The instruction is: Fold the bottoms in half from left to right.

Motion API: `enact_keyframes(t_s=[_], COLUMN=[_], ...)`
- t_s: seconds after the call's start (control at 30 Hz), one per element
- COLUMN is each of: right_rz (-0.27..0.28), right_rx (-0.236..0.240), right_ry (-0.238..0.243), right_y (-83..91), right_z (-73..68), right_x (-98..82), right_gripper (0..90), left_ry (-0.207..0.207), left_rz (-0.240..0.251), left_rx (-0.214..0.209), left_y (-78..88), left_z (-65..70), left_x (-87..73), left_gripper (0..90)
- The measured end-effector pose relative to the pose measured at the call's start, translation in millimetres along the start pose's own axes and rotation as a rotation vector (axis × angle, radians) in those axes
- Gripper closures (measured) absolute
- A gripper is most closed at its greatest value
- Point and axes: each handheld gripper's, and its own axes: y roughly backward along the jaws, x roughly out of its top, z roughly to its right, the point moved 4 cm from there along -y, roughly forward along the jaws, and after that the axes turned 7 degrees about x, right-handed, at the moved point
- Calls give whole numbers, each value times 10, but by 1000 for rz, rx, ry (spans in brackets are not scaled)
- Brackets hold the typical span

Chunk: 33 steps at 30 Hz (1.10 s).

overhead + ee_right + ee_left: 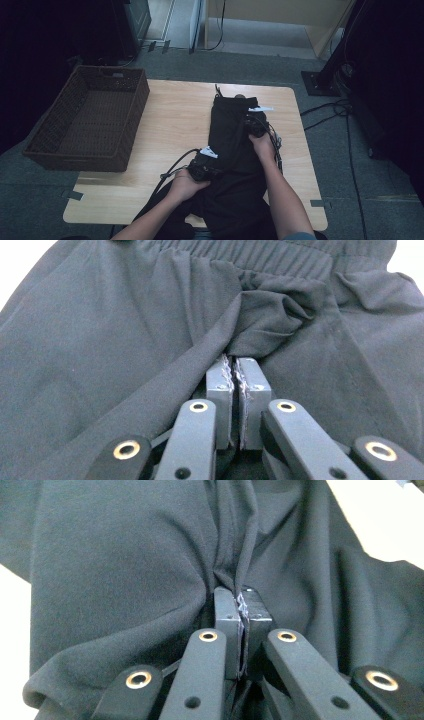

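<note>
Garment: black soft-fabric trousers with an elastic waistband (234, 145) lie lengthwise on the right half of the pale wooden table (170, 125), waistband at the far end, legs hanging off the near edge.
Left gripper (204, 171): at the garment's left edge, near end; jaws closed tight on a pinched ridge of the cloth (235, 575).
Right gripper (254, 127): farther along the right side, below the waistband; jaws pressed together on a fold of the fabric (260, 325).
Basket: dark brown woven rectangular basket (90, 117) sits at the far left, overhanging the table's edge.
Risk, slip: each pinch takes only a thin ridge, so a hard pull could tear the cloth free.
Risk, drag: the hanging legs may pull the garment off the near edge if one grip lets go.
Risk, snag: trailing cables near the cloth could catch in a fold.
</note>
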Motion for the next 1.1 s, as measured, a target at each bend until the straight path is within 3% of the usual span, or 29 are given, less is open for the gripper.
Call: enact_keyframes(t_s=[0.1, 0.3, 0.43, 0.5, 0.57, 0.63, 0.67, 0.73, 0.8, 0.93, 1.0, 1.03, 1.1], right_rz=[-13, -15, -29, -20, -10, 0, -9, 1, 91, 169, 196, 203, 196], right_rx=[6, 59, 99, 117, 138, 154, 153, 176, 210, 237, 240, 234, 180], right_ry=[-2, -19, -30, -25, -42, -34, -31, -42, -30, 12, 29, 31, 44], right_y=[-84, -294, -440, -516, -578, -636, -651, -615, -453, -148, -28, 13, 45], right_z=[-130, -475, -767, -910, -1032, -1121, -1142, -1158, -1165, -1138, -1104, -1074, -958], right_x=[64, 182, 263, 291, 308, 328, 349, 439, 613, 919, 1033, 1062, 1047], right_gripper=[863, 860, 858, 858, 858, 859, 866, 873, 873, 872, 871, 870, 869], left_ry=[17, 112, 153, 152, 177, 224, 236, 217, 179, 95, 65, 64, 62], left_rz=[-2, 1, -19, -27, -29, -21, -9, 46, 98, 218, 245, 256, 243], left_rx=[48, 134, 199, 263, 279, 255, 236, 194, 162, 120, 91, 53, 24], left_y=[165, 602, 859, 970, 1041, 1099, 1133, 1242, 1372, 1587, 1566, 1488, 1294], left_z=[-182, -698, -954, -1051, -1126, -1172, -1154, -1029, -843, -461, -301, -215, -126], left_x=[-106, -410, -582, -653, -704, -719, -698, -601, -450, -63, 100, 171, 225], left_gripper=[895, 895, 895, 894, 894, 895, 896, 898, 900, 900, 900, 898, 890])
